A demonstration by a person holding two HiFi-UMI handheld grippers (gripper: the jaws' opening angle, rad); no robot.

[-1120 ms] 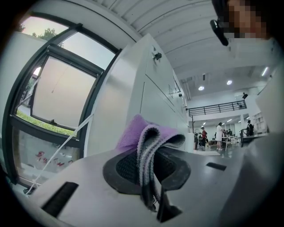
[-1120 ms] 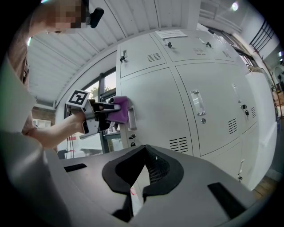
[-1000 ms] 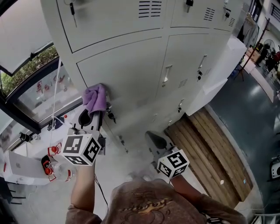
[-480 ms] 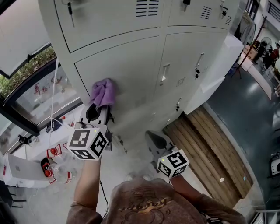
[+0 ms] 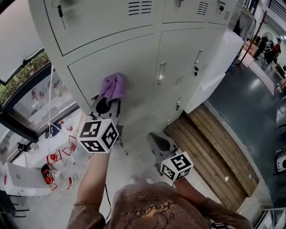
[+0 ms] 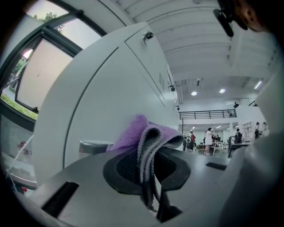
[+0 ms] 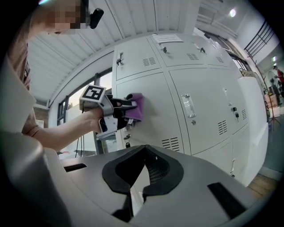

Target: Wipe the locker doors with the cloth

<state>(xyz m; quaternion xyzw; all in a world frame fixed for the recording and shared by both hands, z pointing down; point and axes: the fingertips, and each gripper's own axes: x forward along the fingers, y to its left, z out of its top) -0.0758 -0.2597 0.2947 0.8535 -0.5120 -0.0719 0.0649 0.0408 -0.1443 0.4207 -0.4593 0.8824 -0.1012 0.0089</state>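
A purple cloth is pressed against a light grey locker door in the lower row of the bank. My left gripper is shut on it, just below and left of the door's middle. In the left gripper view the cloth hangs folded between the jaws, with the door close on the left. My right gripper is held lower, away from the lockers, shut with nothing in it. The right gripper view shows its own jaws closed, and beyond them the left gripper holding the cloth to the door.
A wooden pallet platform lies on the floor at the right. A window is left of the lockers, with red-capped bottles and a white box below it. Keys hang in several locks. People stand far off.
My left gripper has slid the cloth rightward and slightly up across the locker door. The right gripper has stayed where it was.
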